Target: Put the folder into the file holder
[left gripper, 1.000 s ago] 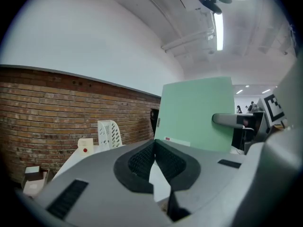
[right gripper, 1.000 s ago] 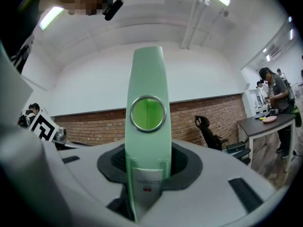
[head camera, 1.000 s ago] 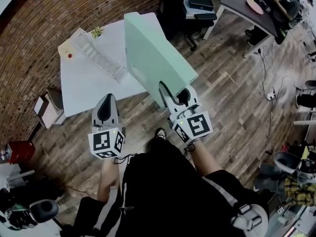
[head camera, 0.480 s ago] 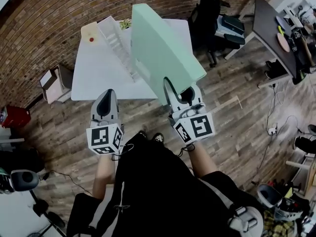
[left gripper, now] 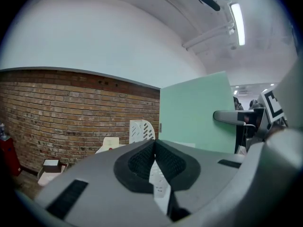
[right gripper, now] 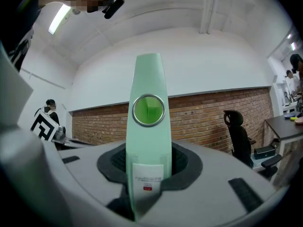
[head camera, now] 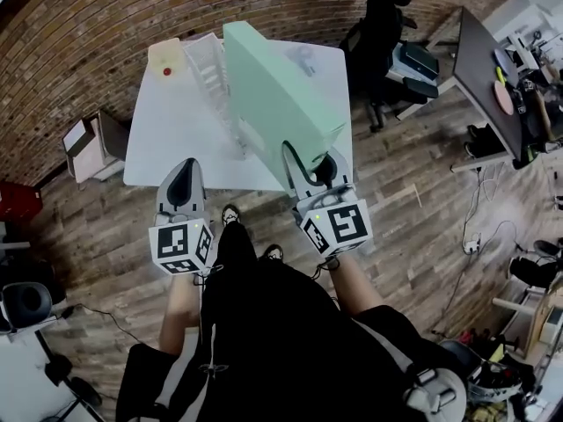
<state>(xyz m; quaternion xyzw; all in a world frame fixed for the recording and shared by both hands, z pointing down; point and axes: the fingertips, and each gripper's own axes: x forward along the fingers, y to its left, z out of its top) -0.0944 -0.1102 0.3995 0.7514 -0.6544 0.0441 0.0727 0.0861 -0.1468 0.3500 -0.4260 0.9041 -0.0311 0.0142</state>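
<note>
One white surface (head camera: 158, 148) stands by the brick wall (head camera: 97, 25), with its near left part bare. One mint-green folder (head camera: 273, 104) hangs tilted above it, just right of the one white file holder (head camera: 204, 64). Of the two tongs, the right tongs (right gripper: 147, 169) clamp the folder's spine. The left tongs (left gripper: 155, 150) are closed on nothing at the near edge. One black chair (head camera: 380, 25) stands off the far right corner.
</note>
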